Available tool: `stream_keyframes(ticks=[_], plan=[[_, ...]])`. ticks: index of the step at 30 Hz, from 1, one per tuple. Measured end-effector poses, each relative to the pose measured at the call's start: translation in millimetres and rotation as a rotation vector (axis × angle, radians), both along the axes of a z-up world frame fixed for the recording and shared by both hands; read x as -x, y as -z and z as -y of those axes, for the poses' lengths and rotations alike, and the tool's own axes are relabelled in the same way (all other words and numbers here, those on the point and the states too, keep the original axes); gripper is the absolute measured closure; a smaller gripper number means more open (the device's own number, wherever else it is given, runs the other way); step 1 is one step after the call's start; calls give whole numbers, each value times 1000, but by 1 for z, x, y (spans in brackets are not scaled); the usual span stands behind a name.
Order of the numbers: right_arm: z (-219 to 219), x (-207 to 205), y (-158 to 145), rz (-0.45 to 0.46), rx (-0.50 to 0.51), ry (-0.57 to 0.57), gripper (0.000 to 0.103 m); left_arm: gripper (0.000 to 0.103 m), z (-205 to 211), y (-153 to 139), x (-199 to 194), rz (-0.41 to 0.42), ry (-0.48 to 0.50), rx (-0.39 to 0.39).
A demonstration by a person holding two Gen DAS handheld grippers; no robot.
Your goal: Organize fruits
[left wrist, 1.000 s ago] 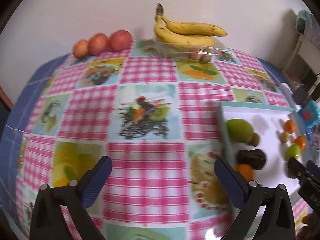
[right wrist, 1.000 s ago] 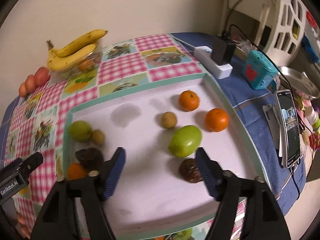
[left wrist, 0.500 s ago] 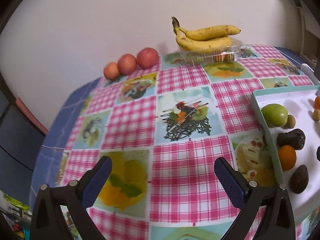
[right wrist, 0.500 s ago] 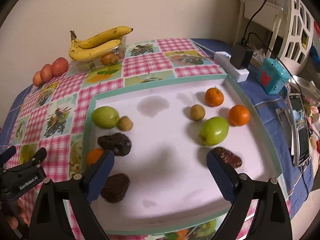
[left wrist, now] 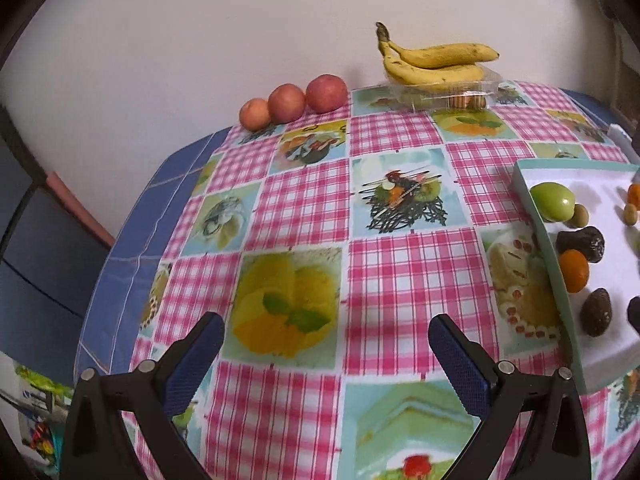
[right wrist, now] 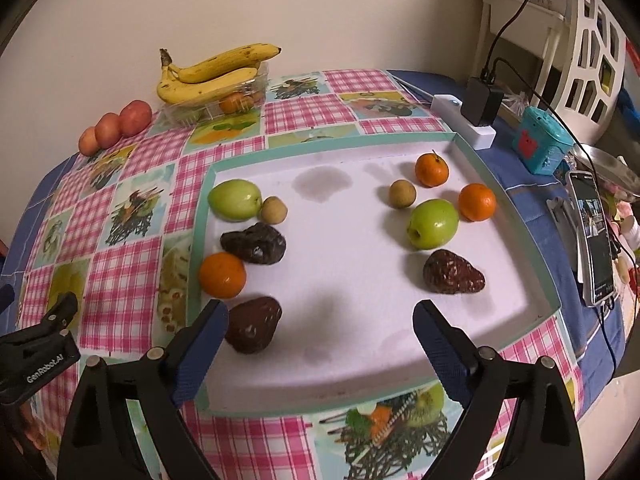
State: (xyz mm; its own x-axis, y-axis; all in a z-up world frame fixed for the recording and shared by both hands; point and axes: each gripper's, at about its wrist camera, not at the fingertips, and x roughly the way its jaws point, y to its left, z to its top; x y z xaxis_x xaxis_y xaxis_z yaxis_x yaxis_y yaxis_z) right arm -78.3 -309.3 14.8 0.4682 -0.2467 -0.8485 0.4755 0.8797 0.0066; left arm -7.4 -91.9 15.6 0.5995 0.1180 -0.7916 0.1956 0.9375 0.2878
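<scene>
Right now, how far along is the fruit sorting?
Looks partly done: the white tray with teal rim holds two clusters, five fruits on its left including a green apple, five on its right including an orange tangerine. Nothing is in hand; both sets of jaws are open. Yellow bananas and three red apples remain outside.

- A plain cream wall (right wrist: 320, 12) stands right behind the table (left wrist: 132, 236), unmarked and evenly lit.
- The table wears a blue cloth under a pink-checked oilcloth (left wrist: 404, 280) printed with food pictures.
- To the right, a white lattice-sided piece of furniture (right wrist: 596, 60) stands just beside the table's blue edge.
- A white power strip (right wrist: 460, 120) with a black adapter (right wrist: 482, 106) lies at the far right of the table; its cable climbs the wall.
</scene>
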Motion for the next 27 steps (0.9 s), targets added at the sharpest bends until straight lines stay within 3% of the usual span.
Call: stream_keyframes(ticks=[20, 27], plan=[[-30, 25, -9, -8, 42, -29, 9, 0, -39, -10, 33, -67, 20, 97], [-30, 25, -7, -20, 28, -27, 9, 0, -39, -2, 30, -111, 20, 91]])
